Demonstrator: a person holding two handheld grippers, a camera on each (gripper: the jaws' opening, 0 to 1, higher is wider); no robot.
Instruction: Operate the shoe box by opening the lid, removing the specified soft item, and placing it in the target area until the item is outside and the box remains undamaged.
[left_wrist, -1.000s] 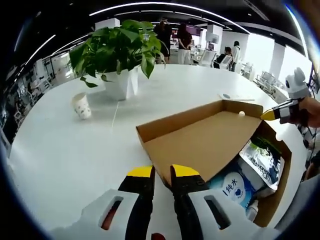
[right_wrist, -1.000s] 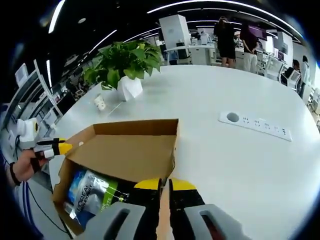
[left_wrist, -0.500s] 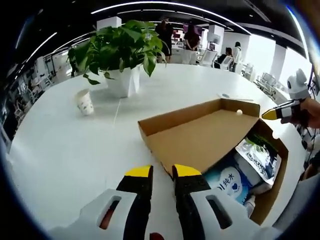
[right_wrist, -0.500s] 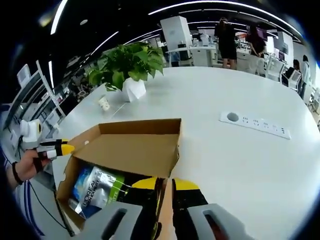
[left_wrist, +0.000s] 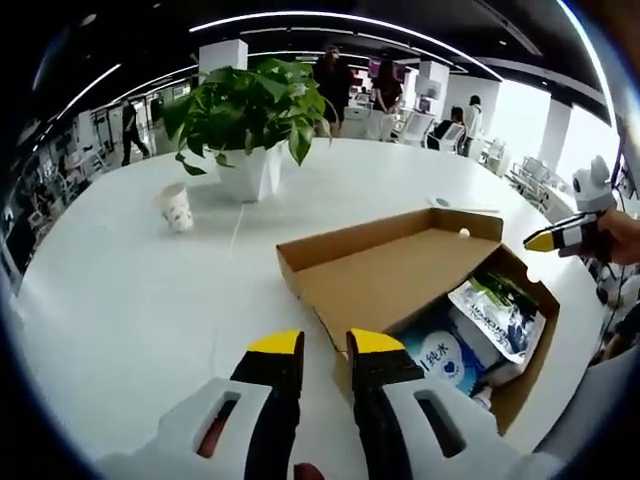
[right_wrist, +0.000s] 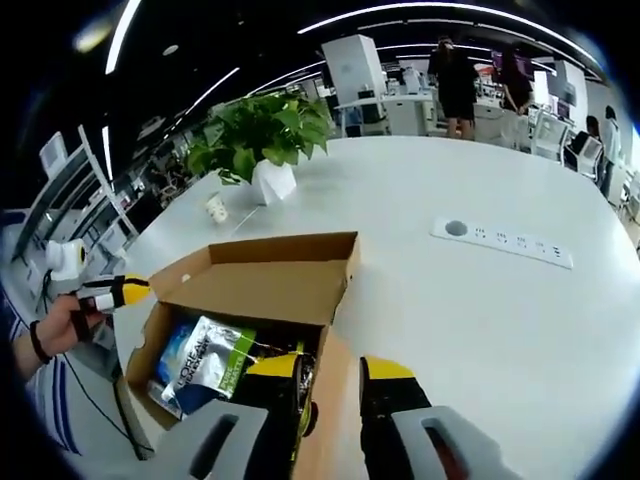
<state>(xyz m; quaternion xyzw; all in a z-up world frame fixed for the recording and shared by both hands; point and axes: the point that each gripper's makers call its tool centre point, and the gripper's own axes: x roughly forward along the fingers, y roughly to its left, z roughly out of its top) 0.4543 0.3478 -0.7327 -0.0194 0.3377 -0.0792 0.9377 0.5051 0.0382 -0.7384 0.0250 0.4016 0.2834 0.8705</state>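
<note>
The brown shoe box (left_wrist: 532, 380) stands open on the white table, its lid (left_wrist: 400, 275) tilted back. Inside lie a blue-and-white soft pouch (left_wrist: 443, 357) and a white-and-green pouch (left_wrist: 497, 312). My left gripper (left_wrist: 325, 345) is at the box's near corner, jaws slightly apart with bare table between them. The right gripper (left_wrist: 540, 241) hovers by the far right wall. In the right gripper view, my right gripper (right_wrist: 330, 368) is open and straddles a cardboard wall; the lid (right_wrist: 265, 285) leans away, and the left gripper (right_wrist: 128, 291) is by the left corner.
A leafy plant in a white pot (left_wrist: 245, 165) and a paper cup (left_wrist: 178, 208) stand beyond the box. A flush power strip (right_wrist: 500, 243) lies in the table to the right. People stand in the office behind. The table edge runs near the box.
The lid has tipped further back, baring more of the pouches. The right jaws have spread apart from the cardboard they pinched. The left jaws have widened a little.
</note>
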